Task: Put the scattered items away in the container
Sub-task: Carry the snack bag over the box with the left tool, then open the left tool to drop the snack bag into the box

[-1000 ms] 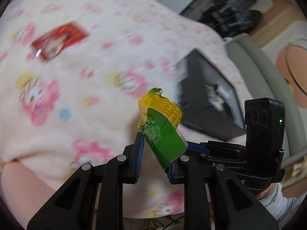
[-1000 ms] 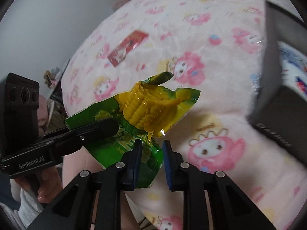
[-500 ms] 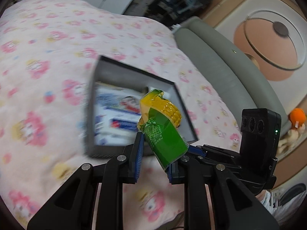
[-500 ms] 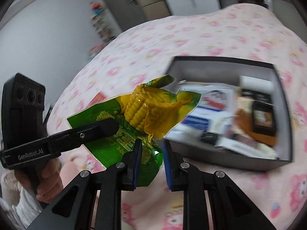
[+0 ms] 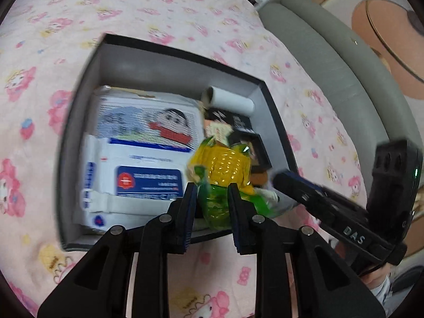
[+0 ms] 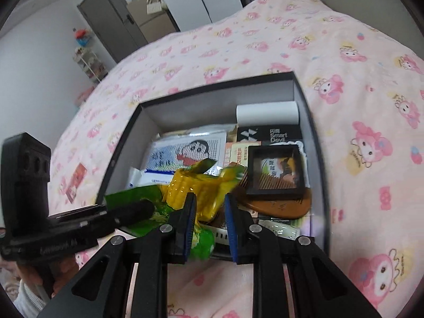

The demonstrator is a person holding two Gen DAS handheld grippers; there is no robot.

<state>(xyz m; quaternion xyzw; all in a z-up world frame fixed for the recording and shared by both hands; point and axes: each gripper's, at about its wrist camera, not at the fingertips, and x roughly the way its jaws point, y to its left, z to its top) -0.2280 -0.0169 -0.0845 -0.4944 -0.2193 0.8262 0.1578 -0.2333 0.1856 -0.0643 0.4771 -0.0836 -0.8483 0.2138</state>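
A bed under a pink cartoon-print blanket carries a dark open box with pale inner walls. Inside the box lie a white packet with a cartoon boy, a white roll against the far wall, a black carton just in front of the roll, a small black-framed box and a brown comb beneath it. A red packet lies on the blanket, well apart from the box on its left.

The corn packet, yellow above and green below, sits over the near edge of the box, its yellow end over the things inside. The left gripper has its fingers spread a little, with the green end between them; whether they touch it cannot be told. The right gripper also has its fingers parted on either side of the packet's yellow part, with a gap visible at the right finger.
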